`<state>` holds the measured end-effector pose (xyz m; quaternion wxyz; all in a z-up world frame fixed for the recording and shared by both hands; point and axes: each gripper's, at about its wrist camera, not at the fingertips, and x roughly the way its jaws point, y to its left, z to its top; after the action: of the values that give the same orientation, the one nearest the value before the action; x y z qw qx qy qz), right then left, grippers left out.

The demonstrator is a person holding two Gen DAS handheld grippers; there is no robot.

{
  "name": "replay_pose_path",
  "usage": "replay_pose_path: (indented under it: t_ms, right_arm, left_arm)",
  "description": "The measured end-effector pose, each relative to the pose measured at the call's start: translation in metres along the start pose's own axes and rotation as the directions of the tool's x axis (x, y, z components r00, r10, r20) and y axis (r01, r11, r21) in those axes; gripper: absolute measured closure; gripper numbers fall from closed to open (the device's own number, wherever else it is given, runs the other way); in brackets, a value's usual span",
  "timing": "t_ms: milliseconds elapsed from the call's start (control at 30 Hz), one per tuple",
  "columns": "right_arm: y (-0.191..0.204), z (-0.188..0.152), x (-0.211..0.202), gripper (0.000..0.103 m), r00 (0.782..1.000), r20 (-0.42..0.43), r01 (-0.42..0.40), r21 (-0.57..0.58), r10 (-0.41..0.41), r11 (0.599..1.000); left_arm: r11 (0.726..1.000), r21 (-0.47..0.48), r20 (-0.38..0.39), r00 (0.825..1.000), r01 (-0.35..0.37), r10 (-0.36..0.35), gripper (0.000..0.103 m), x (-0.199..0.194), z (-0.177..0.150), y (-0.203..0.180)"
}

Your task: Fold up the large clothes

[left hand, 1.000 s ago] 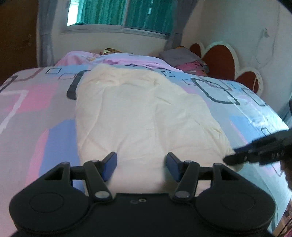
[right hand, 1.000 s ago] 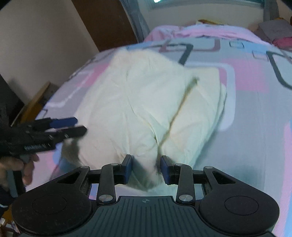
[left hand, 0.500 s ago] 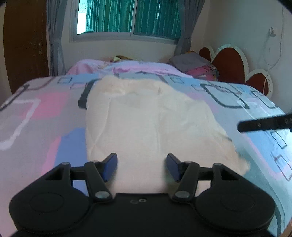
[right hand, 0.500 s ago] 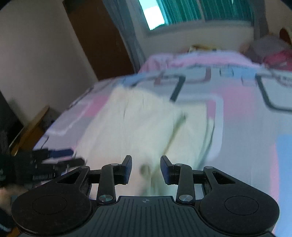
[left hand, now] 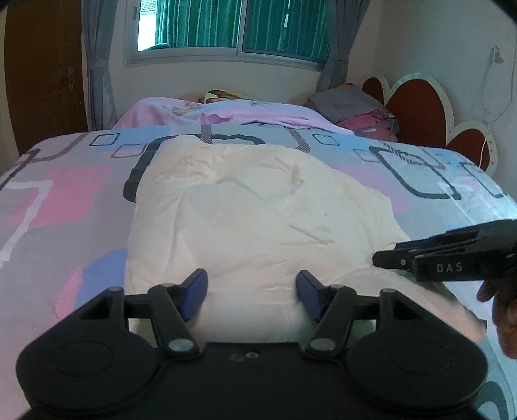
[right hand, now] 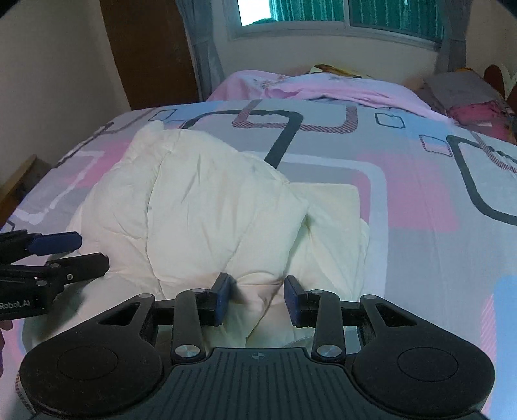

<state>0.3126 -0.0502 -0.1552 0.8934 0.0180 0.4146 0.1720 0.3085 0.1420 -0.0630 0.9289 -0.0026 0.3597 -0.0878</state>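
Both views show the cream folded cotton garment (left hand: 245, 219) on the patterned bed (left hand: 64, 194); only the right view shows its side flap. Left tool (left hand: 252, 292) is opening, right tool (right hand: 257, 299) half-open, neither gripping; both have drawn back since earlier.

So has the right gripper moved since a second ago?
Yes: in its own view the window now shows along the top, so the right gripper has tipped upward.

Garment (left hand: 258, 210): plain cream — no print.
Bed sheet (left hand: 64, 194): grey ground with pink and pale blue blocks, dark rounded-square outlines, some white outlines.
Blanket at the far edge of the bed (left hand: 226, 111): light pink-lilac.
Left gripper (left hand: 252, 292): black body, blue pads.
Right gripper (right hand: 257, 300): black — blue pads.
Curtains (left hand: 97, 64): grey.
Headboard (left hand: 416, 110): reddish-brown panels edged in white.
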Motion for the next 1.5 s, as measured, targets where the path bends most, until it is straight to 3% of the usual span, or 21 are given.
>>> replay_pose_path:
  t_ms: [167,267,333,433,567,667,767,800,833,867,900,933,1067,1333,1500]
  right_arm:
    - [-0.012,-0.013,-0.051,0.067,0.996,0.062,-0.06,0.05,0.057,0.997]
    - [-0.006,-0.038,-0.066,0.067,0.995,0.003,-0.104,0.013,0.104,0.994]
    - [0.002,-0.057,-0.062,0.067,0.999,-0.044,-0.029,-0.069,0.026,0.997]
    - [-0.007,-0.074,-0.09,0.067,0.999,0.012,-0.051,0.005,0.051,0.999]
    - [-0.003,-0.096,-0.143,0.067,0.994,0.092,-0.065,0.0,0.064,0.998]
    - [0.0,-0.113,-0.18,0.067,0.988,0.129,-0.086,0.009,0.084,0.996]
    - [0.006,-0.126,-0.22,0.067,0.982,0.168,-0.087,0.013,0.084,0.996]
    - [0.009,-0.131,-0.232,0.064,0.981,0.176,-0.084,0.015,0.08,0.996]
    - [0.012,-0.136,-0.242,0.049,0.981,0.183,-0.065,0.016,0.061,0.998]
    - [0.015,-0.14,-0.251,0.0,0.978,0.207,-0.026,0.023,0.021,0.999]
    - [0.019,-0.147,-0.262,0.0,0.965,0.259,0.025,0.022,-0.03,0.999]
    - [0.022,-0.15,-0.266,0.0,0.963,0.266,0.042,0.007,-0.042,0.999]
    - [0.029,-0.161,-0.282,0.0,0.964,0.263,0.049,0.005,-0.049,0.999]
    - [0.046,-0.19,-0.308,0.0,0.965,0.25,0.084,-0.006,-0.08,0.996]
    - [0.058,-0.199,-0.316,0.0,0.965,0.252,0.085,-0.019,-0.077,0.996]
  left_arm:
    - [1.0,0.019,0.014,1.0,-0.023,0.022,0.043,-0.032,-0.012,-0.007]
    - [0.998,0.028,0.016,0.998,-0.063,0.062,0.043,-0.044,-0.034,-0.015]
    - [0.997,-0.022,0.021,0.997,-0.078,0.079,0.043,-0.052,-0.046,-0.016]
    - [0.993,-0.073,0.042,0.995,-0.092,0.096,0.044,-0.078,-0.057,-0.021]
    - [0.991,-0.048,0.075,0.989,-0.122,0.126,0.043,-0.118,-0.077,-0.039]
    - [0.989,-0.067,0.103,0.985,-0.13,0.136,0.039,-0.155,-0.091,-0.053]
    - [0.986,-0.082,0.132,0.979,-0.143,0.152,0.02,-0.194,-0.1,-0.073]
    - [0.985,-0.085,0.156,0.974,-0.153,0.164,0.013,-0.207,-0.104,-0.081]
    - [0.979,-0.109,0.212,0.958,-0.173,0.193,0.0,-0.224,-0.11,-0.089]
    - [0.971,-0.145,0.282,0.932,-0.192,0.226,0.0,-0.239,-0.116,-0.096]
    - [0.967,-0.161,0.323,0.916,-0.196,0.239,0.0,-0.248,-0.12,-0.102]
    - [0.967,-0.158,0.333,0.912,-0.198,0.241,0.0,-0.255,-0.122,-0.108]
    - [0.969,-0.137,0.269,0.934,-0.205,0.236,0.0,-0.267,-0.123,-0.126]
    - [0.979,-0.117,0.21,0.959,-0.168,0.189,0.0,-0.281,-0.142,-0.141]
    - [0.979,-0.102,0.201,0.961,-0.174,0.192,0.0,-0.289,-0.15,-0.145]
